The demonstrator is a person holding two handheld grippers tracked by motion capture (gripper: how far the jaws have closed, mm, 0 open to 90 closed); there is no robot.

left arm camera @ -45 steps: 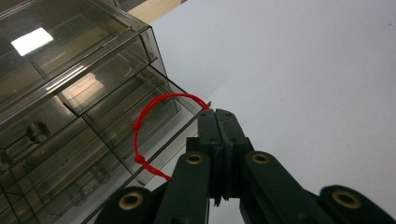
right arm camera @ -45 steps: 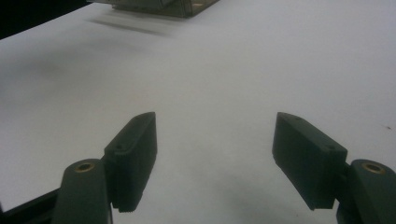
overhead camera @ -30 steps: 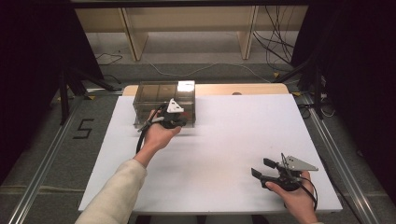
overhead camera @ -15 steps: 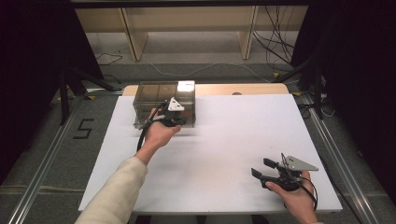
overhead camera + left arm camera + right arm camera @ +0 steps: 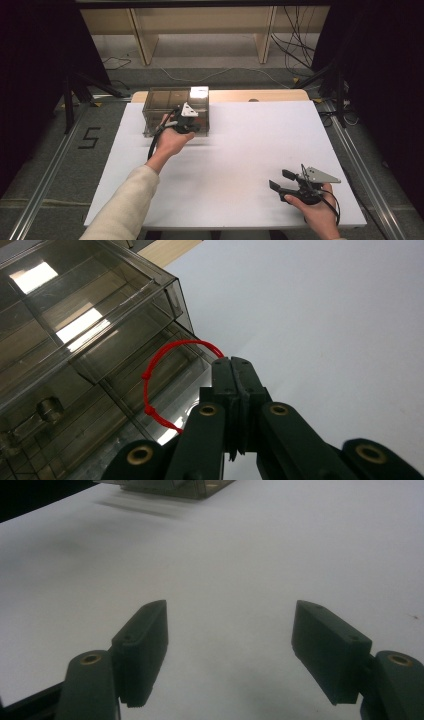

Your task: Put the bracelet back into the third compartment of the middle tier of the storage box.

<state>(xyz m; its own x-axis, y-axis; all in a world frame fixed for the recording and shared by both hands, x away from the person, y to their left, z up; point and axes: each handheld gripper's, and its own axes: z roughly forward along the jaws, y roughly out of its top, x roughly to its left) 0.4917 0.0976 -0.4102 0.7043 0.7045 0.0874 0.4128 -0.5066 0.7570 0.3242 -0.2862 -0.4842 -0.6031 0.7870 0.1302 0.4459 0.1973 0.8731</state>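
I have my left gripper (image 5: 235,390) pinched tight on a red string loop (image 5: 150,385), its two jaws pressed flat together with the cord caught between them, right at the front of the smoked clear plastic drawer box (image 5: 175,112). The loop arcs out from the jaws against the box's lower drawer front, so I judge I am at the step of pulling that drawer open by its cord, or just about to. The next move, as I read it, calls for a straight, level pull away from the box toward me, keeping the cord taut so it does not slip out. My right gripper (image 5: 230,650) hangs with its jaws spread wide and nothing between them, well away from the box near the front right corner of the white table top (image 5: 250,150). The box sits near the table's far edge, so there is broad bare surface on my side of it for the drawer to slide out; the box itself is light-looking and may drag along.
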